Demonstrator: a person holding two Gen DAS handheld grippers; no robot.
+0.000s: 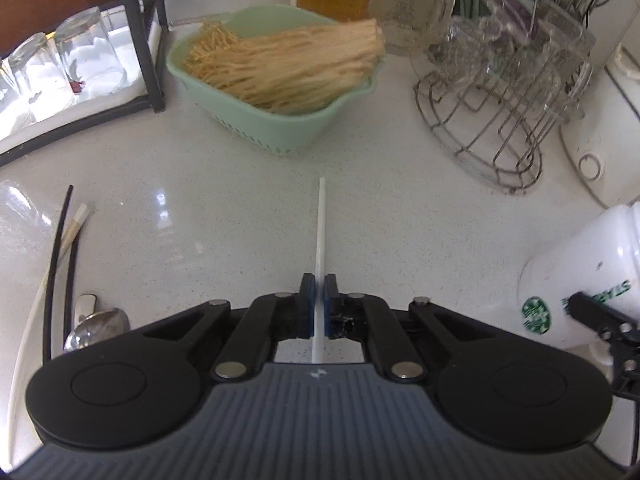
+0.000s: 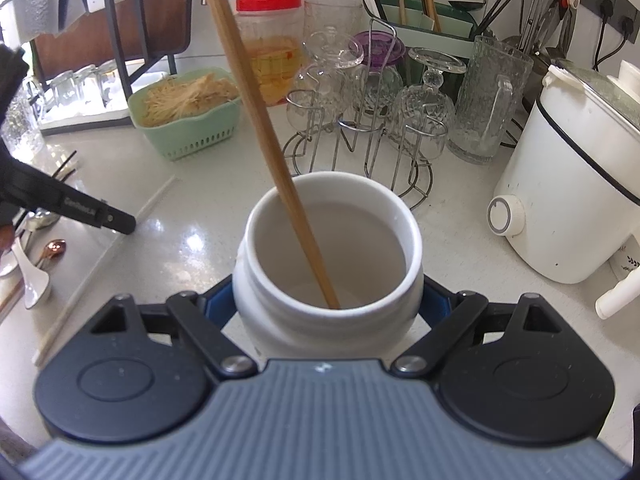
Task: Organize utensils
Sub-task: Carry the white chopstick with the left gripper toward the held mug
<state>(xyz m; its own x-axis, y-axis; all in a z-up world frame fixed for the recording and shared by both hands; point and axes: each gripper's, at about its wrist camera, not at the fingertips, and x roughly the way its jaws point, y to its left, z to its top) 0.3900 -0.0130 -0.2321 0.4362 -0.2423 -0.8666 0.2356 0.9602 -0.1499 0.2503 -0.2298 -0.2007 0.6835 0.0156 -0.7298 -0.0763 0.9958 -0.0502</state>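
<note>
While left tongs (image 1: 319,300) pinch white chopstick (image 1: 320,232), right tongs (image 2: 328,304) clasp jar (image 2: 280,320); basket (image 1: 256,120), glass rack (image 1: 480,152) beyond.

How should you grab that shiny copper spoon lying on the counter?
Pinch the copper spoon across its thin handle, coming straight down from above. It lies flat on the counter, so nothing fits underneath, and its round bowl would slip. The white spoon crowds one side, so keep the tool narrow.

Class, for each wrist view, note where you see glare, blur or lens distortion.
Left wrist view: window glare on the countertop, the glasses in the wire rack motion-blurred, the edges bowed by the fisheye. Right wrist view: sharper, glare on the countertop beside the white jar, corners curved.
</note>
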